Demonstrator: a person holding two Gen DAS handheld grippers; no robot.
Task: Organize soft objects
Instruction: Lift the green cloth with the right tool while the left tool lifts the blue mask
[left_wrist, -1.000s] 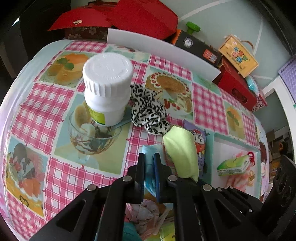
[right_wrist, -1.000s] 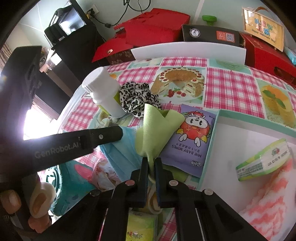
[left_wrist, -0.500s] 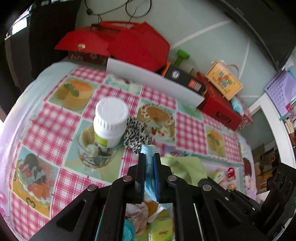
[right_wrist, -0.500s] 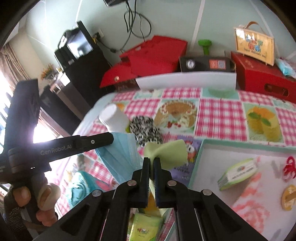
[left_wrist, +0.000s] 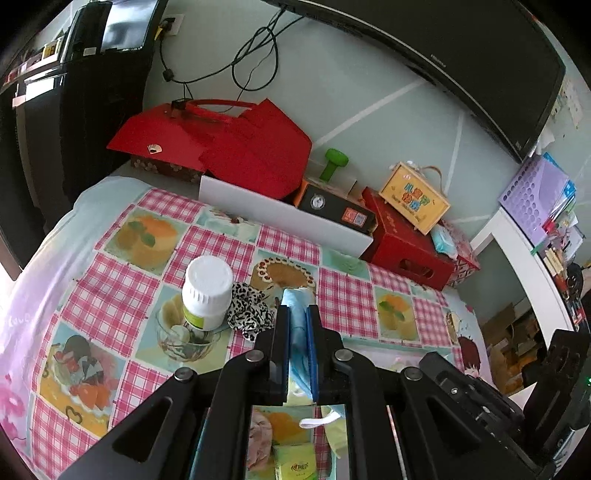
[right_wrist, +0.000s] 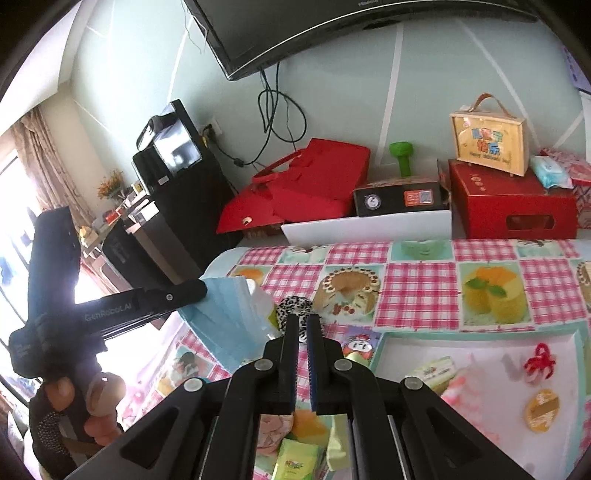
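Observation:
My left gripper (left_wrist: 297, 314) is shut on a light blue face mask (left_wrist: 297, 325) and holds it high above the table. From the right wrist view the left gripper (right_wrist: 199, 290) shows at the left with the mask (right_wrist: 229, 325) hanging from it. My right gripper (right_wrist: 303, 321) has its jaws close together, and a strip of light green cloth (right_wrist: 338, 448) hangs below its fingers. A leopard-print scrunchie (left_wrist: 249, 314) lies beside a white bottle (left_wrist: 207, 291).
A white tray (right_wrist: 491, 350) at the right holds a tissue pack (right_wrist: 434, 371), a pink-white towel (right_wrist: 456, 391) and a red scrunchie (right_wrist: 539, 360). A baby wipes pack (right_wrist: 358, 341) lies by the tray. Red boxes (left_wrist: 236, 147) and a white board (left_wrist: 284, 218) line the far edge.
Both grippers have risen well above the table, carrying the blue mask and the green cloth. The green cloth has dropped out of the space ahead of the right fingers.

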